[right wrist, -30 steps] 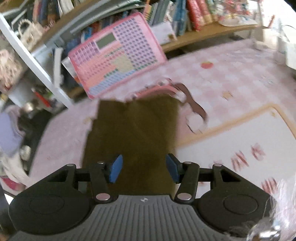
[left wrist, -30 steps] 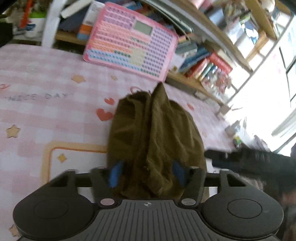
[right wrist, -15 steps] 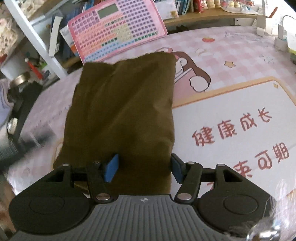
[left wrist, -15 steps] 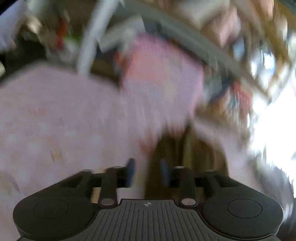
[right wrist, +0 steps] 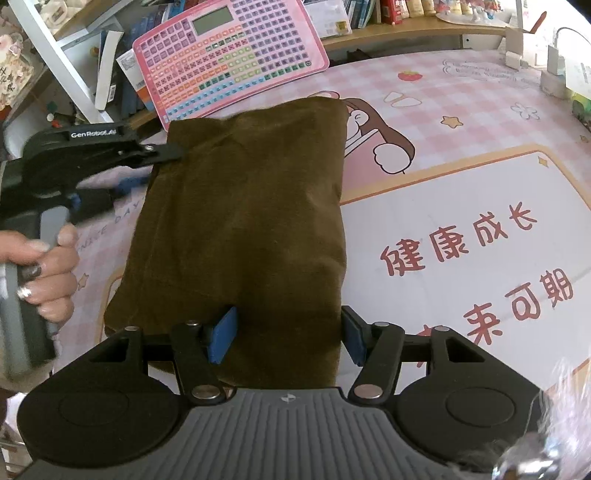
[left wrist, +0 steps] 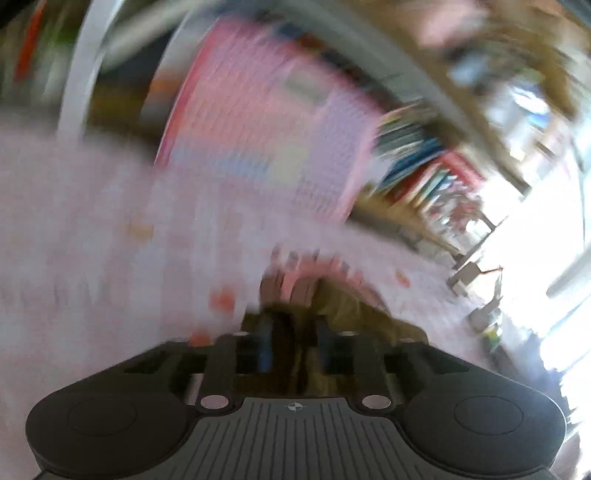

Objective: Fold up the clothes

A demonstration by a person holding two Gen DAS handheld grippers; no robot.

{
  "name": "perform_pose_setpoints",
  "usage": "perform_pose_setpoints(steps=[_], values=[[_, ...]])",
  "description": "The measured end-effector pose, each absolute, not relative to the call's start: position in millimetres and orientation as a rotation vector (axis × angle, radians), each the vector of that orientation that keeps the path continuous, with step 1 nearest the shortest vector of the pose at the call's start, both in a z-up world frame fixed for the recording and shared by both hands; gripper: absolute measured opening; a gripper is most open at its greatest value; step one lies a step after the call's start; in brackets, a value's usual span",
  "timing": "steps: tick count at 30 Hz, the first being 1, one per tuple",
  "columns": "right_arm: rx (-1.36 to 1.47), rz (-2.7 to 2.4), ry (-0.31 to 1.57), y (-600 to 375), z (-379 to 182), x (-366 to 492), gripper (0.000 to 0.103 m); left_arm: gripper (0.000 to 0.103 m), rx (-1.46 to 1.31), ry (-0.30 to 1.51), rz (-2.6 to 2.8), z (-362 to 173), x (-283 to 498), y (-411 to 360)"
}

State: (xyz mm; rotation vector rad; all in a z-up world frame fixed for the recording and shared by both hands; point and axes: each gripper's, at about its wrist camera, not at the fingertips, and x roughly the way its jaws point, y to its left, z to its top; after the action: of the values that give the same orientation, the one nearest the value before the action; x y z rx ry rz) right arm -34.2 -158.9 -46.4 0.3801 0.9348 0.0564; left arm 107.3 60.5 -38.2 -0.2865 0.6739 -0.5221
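Note:
An olive-brown folded garment (right wrist: pixel 243 221) lies flat on the pink checked table mat (right wrist: pixel 461 96). My right gripper (right wrist: pixel 288 336) is open, its blue pads astride the garment's near edge. My left gripper (right wrist: pixel 162 166) comes in from the left at the garment's far left corner, with a hand on its handle. The left wrist view is heavily blurred; there the left gripper (left wrist: pixel 293 343) has its pads close together with brown cloth (left wrist: pixel 354 314) between and beyond them. I cannot tell whether it grips the cloth.
A pink keyboard toy (right wrist: pixel 229 55) leans against the bookshelf (right wrist: pixel 388 14) behind the table. A white shelf post (right wrist: pixel 66 66) stands at the back left. Chargers and small items (right wrist: pixel 554 70) sit at the table's far right.
The left gripper's pads have closed in and it has swung to the garment's far left corner, blurring its view. The right gripper stays open over the flattened garment.

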Motion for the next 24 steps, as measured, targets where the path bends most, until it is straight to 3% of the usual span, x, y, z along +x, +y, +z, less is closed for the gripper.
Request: perform_pose_setpoints(steps=[2,3,5,9,10,11,13,24], values=[[0.384,0.059,0.948,-158.9,-48.4,-33.6,0.056,0.008,-0.106,0.511,-0.562,-34.0,90.1,47.0],[0.38,0.058,0.948,-158.4,-48.4,-33.6,0.056,0.008,-0.049,0.512,-0.551,-40.8,92.3,41.9],[0.366,0.061,0.953,-156.3,-47.8,-31.8,0.056,0.012,-0.002,0.654,-0.53,-67.1,112.8,34.1],[0.331,0.075,0.966,-151.3,-46.7,-30.0,0.056,0.016,-0.021,0.686,-0.528,-71.3,121.4,34.9],[0.333,0.076,0.967,-152.2,-46.6,-30.2,0.055,0.019,-0.033,0.694,-0.53,-69.1,123.0,37.7],[0.335,0.076,0.968,-153.2,-46.4,-30.5,0.055,0.03,-0.067,0.7,-0.506,-66.3,123.7,43.4],[0.328,0.068,0.961,-155.1,-44.5,-33.3,0.056,0.044,-0.136,0.709,-0.459,-60.6,124.8,55.0],[0.322,0.015,0.919,-165.3,-25.8,-59.5,0.056,0.054,-0.237,0.714,-0.432,-32.1,45.8,100.5]])
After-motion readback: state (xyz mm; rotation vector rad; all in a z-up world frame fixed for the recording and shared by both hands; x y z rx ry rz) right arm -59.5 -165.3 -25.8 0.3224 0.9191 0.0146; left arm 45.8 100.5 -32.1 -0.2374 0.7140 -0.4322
